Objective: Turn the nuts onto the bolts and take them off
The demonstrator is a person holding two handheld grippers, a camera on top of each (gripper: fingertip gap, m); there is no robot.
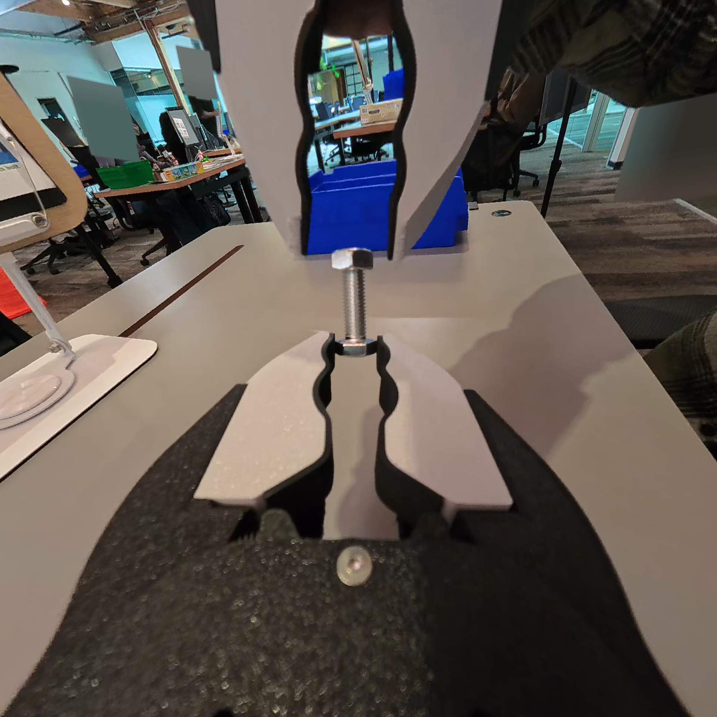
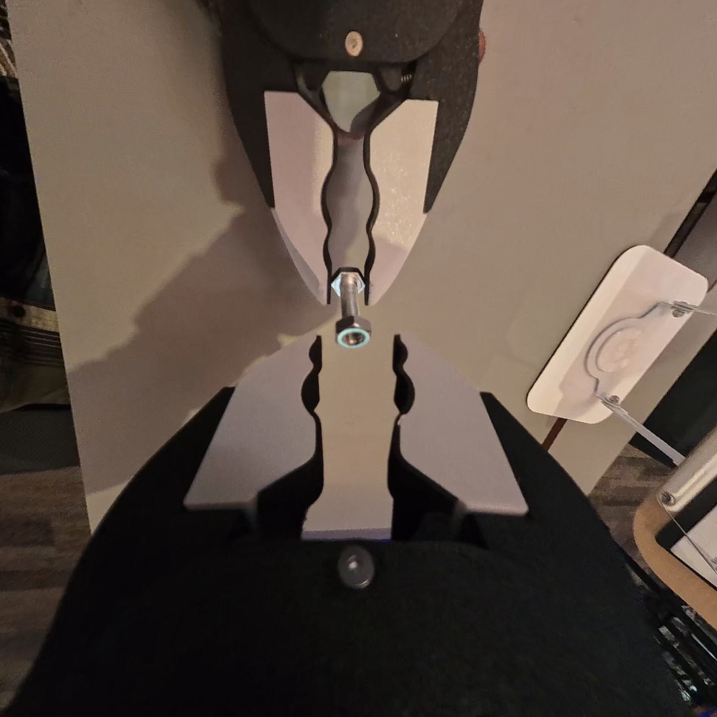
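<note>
A silver bolt (image 1: 354, 306) stands upright above the grey table (image 1: 523, 407). My left gripper (image 1: 355, 343) is shut on the bolt's hex head (image 1: 355, 348) at the lower end. A hex nut (image 1: 352, 259) sits on the bolt's top end. My right gripper (image 1: 349, 253) comes down from above, open, with its fingertips just above the nut and to either side of it. In the right wrist view the nut (image 2: 353, 333) lies just ahead of my open right gripper (image 2: 357, 341), untouched. The left gripper (image 2: 348, 297) holds the head (image 2: 347, 282) beyond it.
A blue bin (image 1: 438, 217) stands at the table's far edge behind the bolt. A white stand base (image 1: 77, 372) lies on the table at the left, and it also shows in the right wrist view (image 2: 620, 341). A plaid sleeve (image 1: 620, 46) is at the upper right. Less than 4 cm separates the two grippers' tips.
</note>
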